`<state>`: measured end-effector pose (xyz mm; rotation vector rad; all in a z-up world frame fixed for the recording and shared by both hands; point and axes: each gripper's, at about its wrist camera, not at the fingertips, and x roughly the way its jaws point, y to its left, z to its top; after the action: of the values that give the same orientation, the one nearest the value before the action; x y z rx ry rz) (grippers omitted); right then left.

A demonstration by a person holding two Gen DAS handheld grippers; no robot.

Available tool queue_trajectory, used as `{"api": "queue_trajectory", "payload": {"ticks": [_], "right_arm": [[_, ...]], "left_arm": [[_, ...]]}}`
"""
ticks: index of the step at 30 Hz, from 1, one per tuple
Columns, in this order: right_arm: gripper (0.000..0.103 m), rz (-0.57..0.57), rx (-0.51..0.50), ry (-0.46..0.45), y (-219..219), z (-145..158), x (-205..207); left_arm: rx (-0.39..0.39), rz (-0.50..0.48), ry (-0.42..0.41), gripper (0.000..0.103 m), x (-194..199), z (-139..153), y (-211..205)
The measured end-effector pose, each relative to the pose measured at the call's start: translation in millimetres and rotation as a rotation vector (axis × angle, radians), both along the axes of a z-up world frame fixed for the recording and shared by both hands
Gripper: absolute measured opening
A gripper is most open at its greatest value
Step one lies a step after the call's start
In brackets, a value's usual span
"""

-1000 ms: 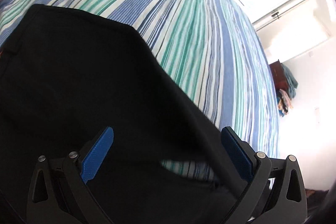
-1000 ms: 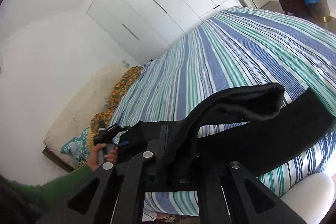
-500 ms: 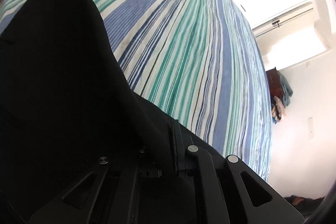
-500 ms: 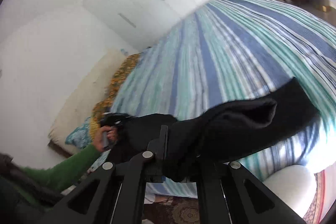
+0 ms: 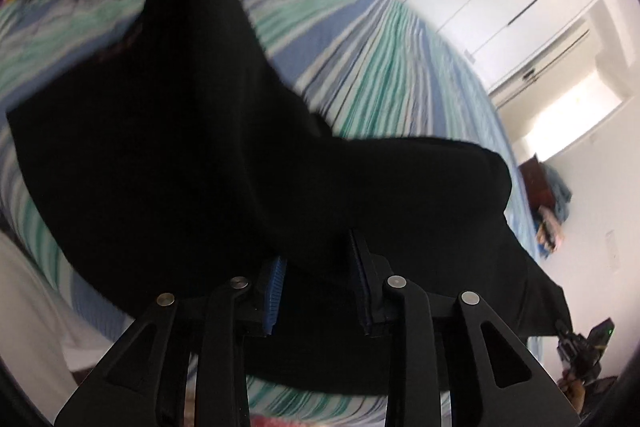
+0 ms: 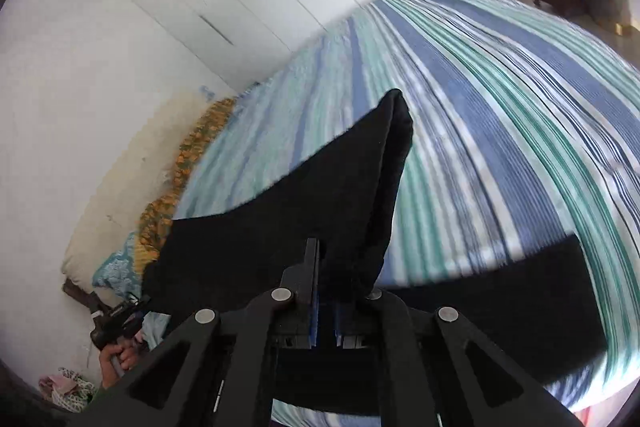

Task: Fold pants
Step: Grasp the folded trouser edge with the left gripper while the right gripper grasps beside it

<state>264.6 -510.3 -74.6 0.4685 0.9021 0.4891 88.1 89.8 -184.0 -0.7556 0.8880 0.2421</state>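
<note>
Over the striped bed [image 5: 400, 75], the left gripper [image 5: 318, 291] has its jaws partly apart and opening, with black cloth of the pants [image 5: 180, 147] lying between the two blue pads [image 5: 274, 303]. The pads do not plainly press the cloth; the fabric drapes over their tips, and whether it touches either pad is hard to make out in the dark. The right gripper [image 6: 325, 311] has its jaws drawn nearly together, clamped on a fold of the pants [image 6: 320, 195], which rises from the grip in a peak above the bed [image 6: 500, 99].

The pants lie across the near edge of the bed, lifted at both grippers and stretched between them. In the left view they hide most of the near bed, and the black fabric shows almost no seams or detail. The far right corner of that view shows the other gripper only as a small dark shape. In the right view the left hand [image 6: 120, 355] is cut off by the gripper's frame, and a pillow [image 6: 176, 187] by the wall is blurred.
</note>
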Motion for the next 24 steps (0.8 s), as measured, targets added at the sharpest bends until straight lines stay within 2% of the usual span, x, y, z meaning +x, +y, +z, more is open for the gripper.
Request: {"api": "queue_trajectory", "payload": {"ticks": [1,3,5,9,10,12,13,14,15,16,17,19,21,22,23,24], "right_arm": [[0.006,-0.015,-0.069,0.054,-7.2,-22.5,-3.3],[0.006,-0.048,-0.184,0.161,-22.5,-62.8,-8.0],[0.006,-0.088,-0.203,0.248,-37.6,-87.7,-15.5],[0.007,-0.125,-0.178,0.245,-50.8,-92.4,-23.6],[0.010,-0.126,-0.173,0.242,-51.1,-91.5,-25.5],[0.011,-0.134,-0.165,0.244,-51.9,-93.9,-29.1],[0.021,-0.137,-0.153,0.249,-50.0,-91.8,-30.7],[0.039,-0.138,-0.126,0.253,-52.1,-92.4,-31.4],[0.049,-0.142,-0.099,0.252,-52.8,-92.9,-30.8],[0.066,-0.147,-0.071,0.243,-54.9,-91.1,-33.7],[0.069,-0.155,-0.049,0.229,-57.6,-89.5,-36.4],[0.069,-0.179,-0.023,0.216,-63.5,-87.7,-40.9],[0.067,-0.210,0.012,0.212,-69.2,-87.7,-45.2],[0.050,-0.222,0.019,0.213,-71.7,-88.1,-45.6],[0.018,-0.224,0.012,0.220,-71.8,-88.2,-45.5],[0.004,-0.226,-0.011,0.227,-71.4,-87.7,-44.2]], "left_arm": [[-0.013,-0.015,0.041,0.025,-0.7,-18.9,-9.8],[-0.030,-0.015,0.066,0.024,-2.2,-31.4,-20.6],[-0.060,-0.015,0.038,0.024,0.6,-26.6,-19.4],[-0.056,0.002,0.007,0.042,6.5,-15.0,-7.8],[-0.066,0.012,0.003,0.043,6.4,-15.4,-6.9],[-0.095,0.032,-0.003,0.043,6.8,-20.2,-3.3],[-0.103,0.041,-0.006,0.043,5.7,-21.8,-3.5],[-0.110,0.051,-0.007,0.042,5.2,-23.3,-3.1],[-0.116,0.056,-0.010,0.042,8.6,-27.1,3.4],[-0.122,0.062,-0.015,0.042,8.4,-27.2,4.1],[-0.125,0.064,-0.023,0.042,8.4,-26.2,4.3],[-0.127,0.059,-0.035,0.038,11.8,-24.5,6.3],[-0.107,0.047,-0.036,0.018,15.1,-26.6,12.2],[-0.106,0.033,-0.035,0.016,18.2,-30.4,17.1],[-0.108,0.021,-0.035,0.013,19.6,-28.5,16.3],[-0.115,0.011,-0.043,0.011,20.2,-25.0,17.5]]}}
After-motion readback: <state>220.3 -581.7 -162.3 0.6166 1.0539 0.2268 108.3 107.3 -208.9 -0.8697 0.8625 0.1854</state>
